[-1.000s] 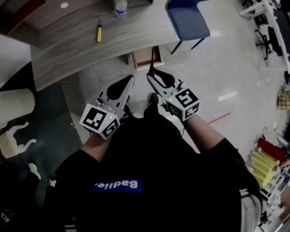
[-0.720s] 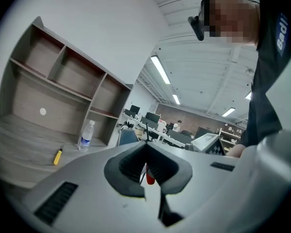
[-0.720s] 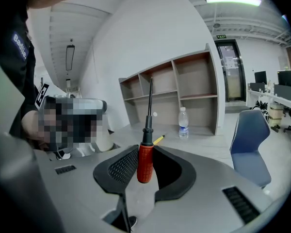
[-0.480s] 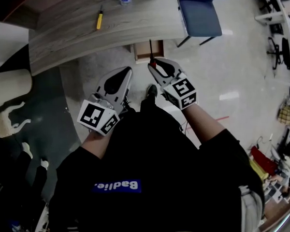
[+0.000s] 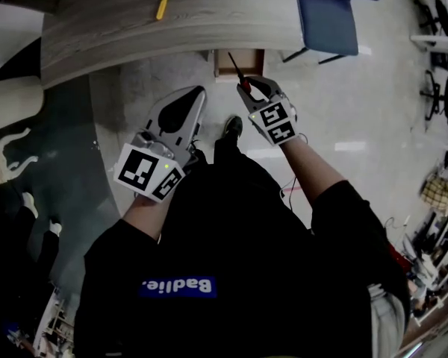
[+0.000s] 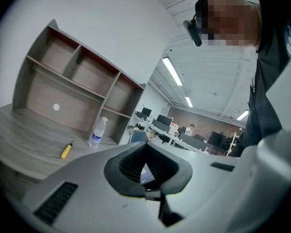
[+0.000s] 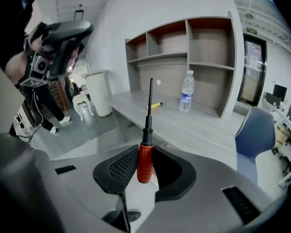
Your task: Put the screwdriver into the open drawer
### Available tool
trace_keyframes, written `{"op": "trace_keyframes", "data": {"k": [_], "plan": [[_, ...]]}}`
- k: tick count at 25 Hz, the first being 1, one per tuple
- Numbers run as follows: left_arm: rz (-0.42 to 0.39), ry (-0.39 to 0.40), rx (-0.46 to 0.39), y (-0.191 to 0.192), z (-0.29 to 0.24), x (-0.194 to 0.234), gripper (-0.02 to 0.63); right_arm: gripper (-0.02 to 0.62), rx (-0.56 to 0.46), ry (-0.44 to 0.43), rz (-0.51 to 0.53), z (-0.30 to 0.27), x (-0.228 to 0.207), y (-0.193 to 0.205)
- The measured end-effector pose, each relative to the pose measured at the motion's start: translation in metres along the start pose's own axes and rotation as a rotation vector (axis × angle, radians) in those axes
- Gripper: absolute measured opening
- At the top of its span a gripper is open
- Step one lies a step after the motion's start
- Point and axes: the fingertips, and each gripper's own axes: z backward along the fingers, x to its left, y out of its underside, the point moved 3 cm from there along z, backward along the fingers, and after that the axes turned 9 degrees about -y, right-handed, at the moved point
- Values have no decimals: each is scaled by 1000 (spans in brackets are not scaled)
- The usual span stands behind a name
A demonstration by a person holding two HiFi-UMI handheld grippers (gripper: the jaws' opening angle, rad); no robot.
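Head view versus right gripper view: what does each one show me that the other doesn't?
Only the head view: the open drawer, set under the desk's edge. Only the right gripper view: the shelf's compartments behind the desk, and the right gripper's pads clamped on the screwdriver's red handle. Both: right gripper, screwdriver, desk, yellow tool and blue chair.

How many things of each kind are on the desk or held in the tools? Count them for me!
Red screwdriver: 1
Yellow-handled thing: 1
Water bottle: 1
Total: 3
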Motion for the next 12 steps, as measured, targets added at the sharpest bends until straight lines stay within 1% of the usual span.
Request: {"op": "trace_keyframes", "data": {"k": [7, 12], "plan": [[10, -33, 6, 10, 2, 15, 2, 115, 137, 7, 37, -34, -14, 43], [-7, -30, 12, 15, -4, 21, 2, 115, 223, 15, 81, -59, -24, 66]]}}
